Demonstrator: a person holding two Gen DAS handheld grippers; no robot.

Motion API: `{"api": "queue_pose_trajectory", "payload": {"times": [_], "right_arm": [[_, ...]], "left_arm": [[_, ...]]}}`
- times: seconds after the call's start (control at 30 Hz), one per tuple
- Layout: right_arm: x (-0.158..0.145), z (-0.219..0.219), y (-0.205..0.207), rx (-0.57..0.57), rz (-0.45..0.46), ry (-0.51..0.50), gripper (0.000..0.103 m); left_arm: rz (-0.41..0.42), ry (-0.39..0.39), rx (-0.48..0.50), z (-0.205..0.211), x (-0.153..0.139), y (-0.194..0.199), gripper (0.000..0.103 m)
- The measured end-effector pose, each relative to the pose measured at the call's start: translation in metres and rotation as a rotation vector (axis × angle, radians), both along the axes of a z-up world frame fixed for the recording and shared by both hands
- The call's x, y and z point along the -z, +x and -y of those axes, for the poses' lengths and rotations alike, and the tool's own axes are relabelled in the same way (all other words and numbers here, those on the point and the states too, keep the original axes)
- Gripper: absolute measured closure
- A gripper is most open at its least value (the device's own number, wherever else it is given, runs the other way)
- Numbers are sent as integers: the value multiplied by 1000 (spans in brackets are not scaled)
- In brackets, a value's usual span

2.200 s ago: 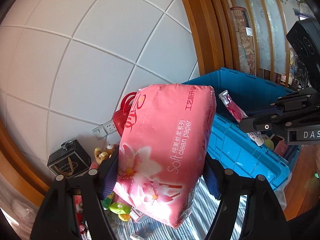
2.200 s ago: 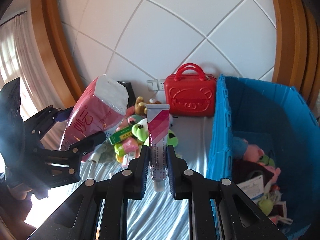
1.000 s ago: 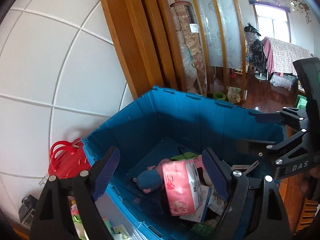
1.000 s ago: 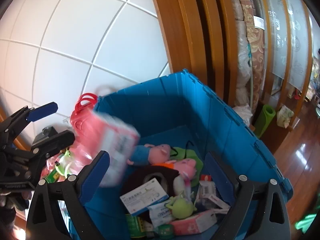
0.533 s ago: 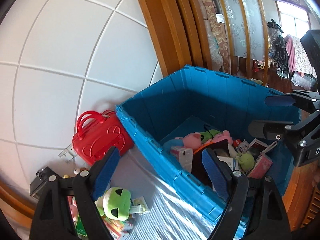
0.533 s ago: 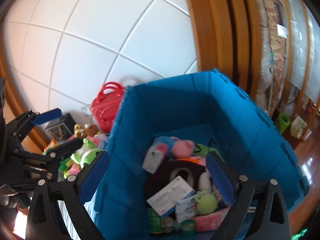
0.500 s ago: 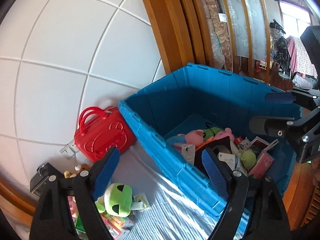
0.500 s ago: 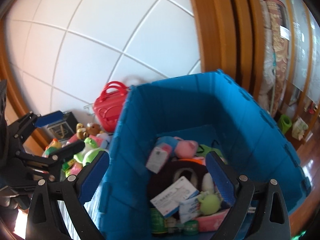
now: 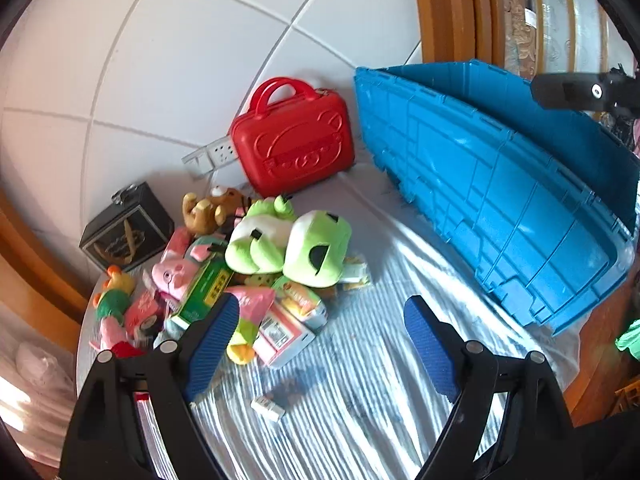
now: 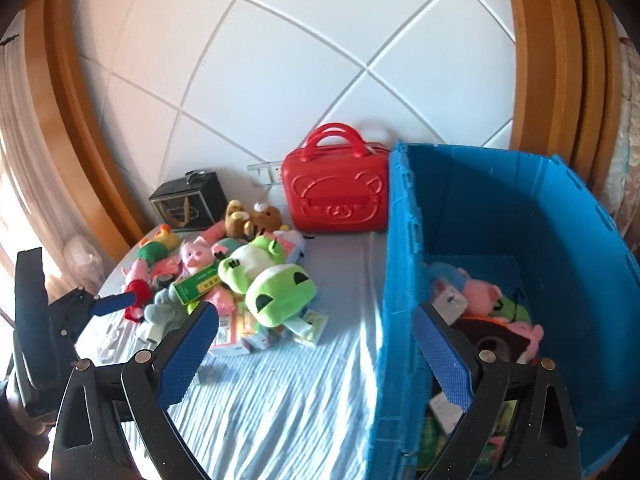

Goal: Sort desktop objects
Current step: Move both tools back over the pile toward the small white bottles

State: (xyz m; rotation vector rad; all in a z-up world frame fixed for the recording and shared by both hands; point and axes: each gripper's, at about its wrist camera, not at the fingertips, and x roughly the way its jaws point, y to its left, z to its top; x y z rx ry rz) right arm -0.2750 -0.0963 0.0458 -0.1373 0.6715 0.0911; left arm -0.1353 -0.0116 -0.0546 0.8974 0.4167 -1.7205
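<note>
A pile of toys and boxes lies on the striped cloth [image 9: 360, 400]: a green frog plush [image 9: 288, 246] [image 10: 276, 280], a green box [image 9: 206, 288] [image 10: 198, 282], a brown bear [image 9: 204, 210] and pink plush toys. My left gripper [image 9: 320, 320] is open and empty, just right of and in front of the pile. My right gripper [image 10: 316, 318] is also open and empty, straddling the left wall of the blue crate [image 10: 404, 240] [image 9: 500, 184]. Plush toys [image 10: 484, 292] and boxes lie inside the crate.
A red carry case [image 9: 294, 148] [image 10: 336, 196] stands against the tiled wall beside the crate. A black box [image 9: 128, 232] [image 10: 190, 200] sits at the back left. A small white item [image 9: 268, 406] lies alone on the cloth. The left gripper's blue pad [image 10: 114, 304] shows at the far left.
The pink tissue pack and the tube left the grippers and lie in the crate. Both grippers, now empty, have swung left and down from over the crate toward the pile.
</note>
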Motion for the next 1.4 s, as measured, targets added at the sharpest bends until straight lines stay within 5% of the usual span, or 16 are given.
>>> {"api": "queue_pose_trajectory", "payload": {"times": [0.23,0.63,0.93,1.17,1.4], "right_arm": [[52,-62,15,-83,-47,-59,5],[190,-154,48,-179,-250,-124,5],[301,-220,79,-237,-392,-192,6],[351,-245,98,-227,-457,-251,10],[362,-244,104,-182,-480,-266,10]], "left_arm": [[-23,54,-129,-16,41,83,18],[-7,130,-305,-18,100,219,18],[-4,211,-343,5,167,299,18],[-2,242,-324,48,213,334,19],[-12,336,-286,84,263,349,48]]}}
